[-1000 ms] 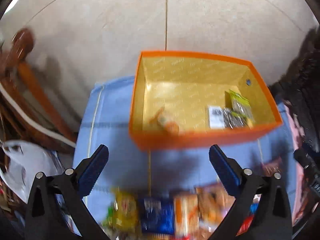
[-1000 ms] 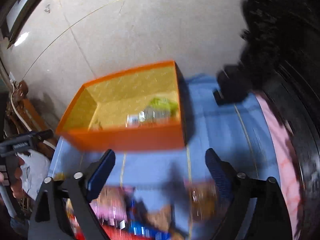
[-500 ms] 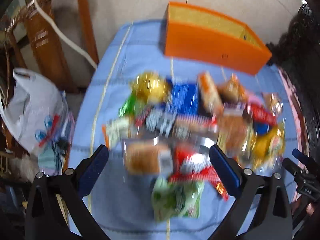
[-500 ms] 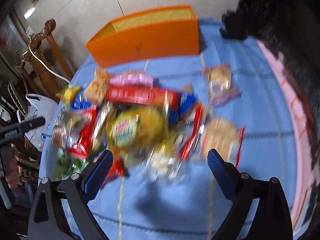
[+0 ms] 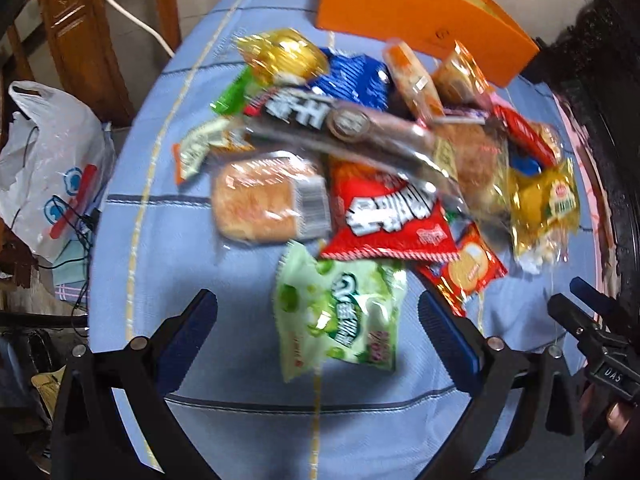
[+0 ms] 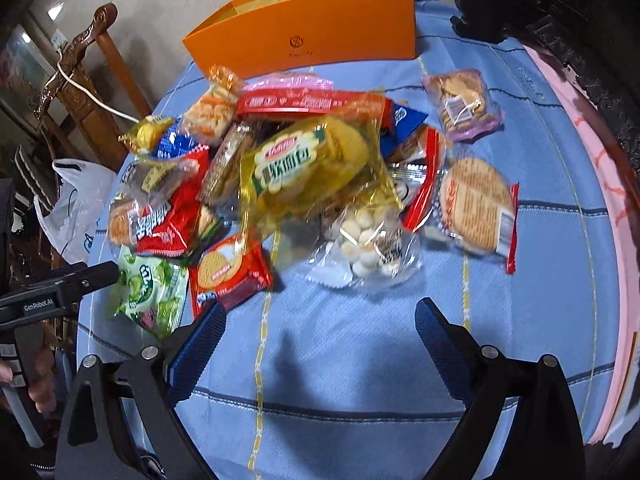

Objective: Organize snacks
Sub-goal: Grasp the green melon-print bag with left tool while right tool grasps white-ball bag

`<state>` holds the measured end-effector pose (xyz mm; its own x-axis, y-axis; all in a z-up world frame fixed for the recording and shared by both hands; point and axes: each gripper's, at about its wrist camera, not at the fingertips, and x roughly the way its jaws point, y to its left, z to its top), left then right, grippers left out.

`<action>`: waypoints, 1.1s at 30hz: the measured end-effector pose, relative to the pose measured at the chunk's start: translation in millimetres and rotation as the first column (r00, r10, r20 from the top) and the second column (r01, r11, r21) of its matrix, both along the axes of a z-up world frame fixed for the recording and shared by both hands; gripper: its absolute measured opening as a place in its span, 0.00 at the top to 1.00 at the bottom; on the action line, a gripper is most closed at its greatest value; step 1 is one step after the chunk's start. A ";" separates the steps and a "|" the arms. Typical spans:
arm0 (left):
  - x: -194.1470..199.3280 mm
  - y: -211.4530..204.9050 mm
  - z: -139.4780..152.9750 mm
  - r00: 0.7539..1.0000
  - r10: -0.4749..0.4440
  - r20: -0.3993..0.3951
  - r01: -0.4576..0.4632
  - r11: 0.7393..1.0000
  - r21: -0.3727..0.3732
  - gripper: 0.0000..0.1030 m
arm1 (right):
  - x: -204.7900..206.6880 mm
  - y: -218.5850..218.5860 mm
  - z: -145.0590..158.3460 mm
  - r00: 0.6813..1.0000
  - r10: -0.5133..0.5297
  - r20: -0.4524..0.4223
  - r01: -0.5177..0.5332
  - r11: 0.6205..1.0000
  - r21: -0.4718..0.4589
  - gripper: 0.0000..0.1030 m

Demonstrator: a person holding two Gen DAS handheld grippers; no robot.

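Observation:
A heap of several snack packets lies on the blue cloth. Nearest my left gripper (image 5: 318, 314), which stands open and empty, is a pale green bag (image 5: 340, 316), partly between the fingertips. Behind it are a red bag (image 5: 388, 216) and a wrapped bun (image 5: 260, 204). My right gripper (image 6: 320, 324) is also open and empty, just short of a clear bag of small white balls (image 6: 364, 244) and a red biscuit packet (image 6: 228, 268). A big yellow bag (image 6: 308, 164) tops the heap. The orange box (image 6: 304, 28) stands at the far edge.
The table's blue cloth (image 6: 360, 380) has bare room near both grippers. A white plastic bag (image 5: 48, 168) hangs off the left side beside wooden furniture (image 5: 80, 40). Dark carved wood (image 6: 580, 20) runs along the right. A round cracker pack (image 6: 476, 200) and biscuit pack (image 6: 464, 104) lie apart at right.
Both grippers have pulled back from above the orange box toward the near side of the table and dropped lower over the snack heap. Both stayed open.

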<state>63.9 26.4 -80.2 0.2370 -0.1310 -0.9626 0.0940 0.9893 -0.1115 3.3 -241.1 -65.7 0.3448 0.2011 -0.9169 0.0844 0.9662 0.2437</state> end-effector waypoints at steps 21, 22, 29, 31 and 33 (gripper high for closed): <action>-15.2 -36.9 -49.9 0.994 -0.073 -0.084 0.078 0.995 0.057 0.57 | 0.5 -10.6 -16.6 0.999 0.001 -0.043 -0.003 0.999 -0.035 0.07; -14.0 -37.0 -47.5 0.993 -0.079 -0.084 0.084 0.995 0.056 0.59 | 1.6 -13.9 -16.8 0.999 -0.006 -0.041 0.004 0.999 -0.040 0.07; -11.1 -32.0 -46.2 0.993 -0.059 -0.102 0.061 0.998 0.018 0.62 | 31.9 -23.9 -27.2 0.999 -0.034 -0.025 0.032 0.996 -0.082 0.07; -11.5 -32.8 -47.5 0.993 -0.061 -0.098 0.063 0.998 0.024 0.61 | 45.0 -21.1 -35.9 0.999 -0.032 -0.033 0.029 0.995 -0.100 0.08; -9.8 -30.5 -50.7 0.994 -0.058 -0.097 0.061 0.998 0.027 0.61 | 59.2 -14.0 -52.7 0.997 0.000 -0.077 -0.010 0.991 -0.130 0.23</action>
<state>54.1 -4.1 -131.0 0.1356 -0.1128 -0.9843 0.1428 0.9853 -0.0933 62.5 -255.1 -118.4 0.2718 0.0798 -0.9590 0.0930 0.9897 0.1087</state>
